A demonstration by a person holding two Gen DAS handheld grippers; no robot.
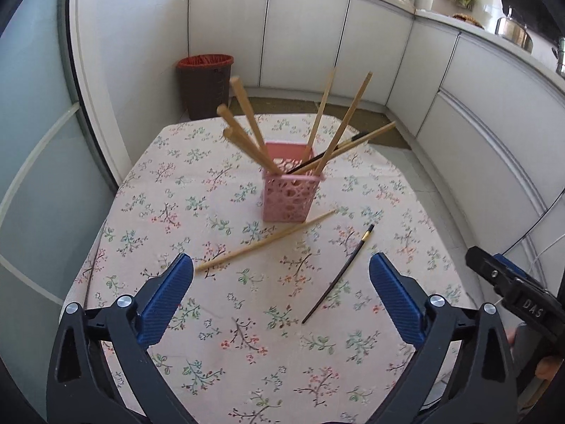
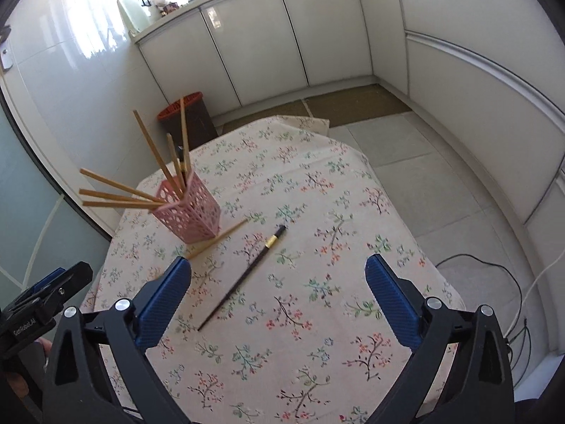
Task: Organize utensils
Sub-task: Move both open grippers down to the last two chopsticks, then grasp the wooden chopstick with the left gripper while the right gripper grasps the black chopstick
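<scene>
A pink perforated holder [image 1: 289,194] stands upright on the floral tablecloth and holds several wooden chopsticks and one dark one; it also shows in the right wrist view [image 2: 189,212]. A loose wooden chopstick [image 1: 265,242] lies flat in front of the holder, seen too in the right wrist view [image 2: 219,238]. A loose dark chopstick [image 1: 339,274] with a gold band lies to its right, also in the right wrist view [image 2: 243,275]. My left gripper [image 1: 281,268] is open and empty above the table, near both loose chopsticks. My right gripper [image 2: 278,272] is open and empty over the dark chopstick.
The table [image 1: 247,353] is small, with floor beyond its right edge [image 2: 441,176]. A brown bin with a red liner [image 1: 204,84] stands behind it. White cabinets [image 1: 317,35] line the back and right. Cables [image 2: 512,282] lie on the floor at right.
</scene>
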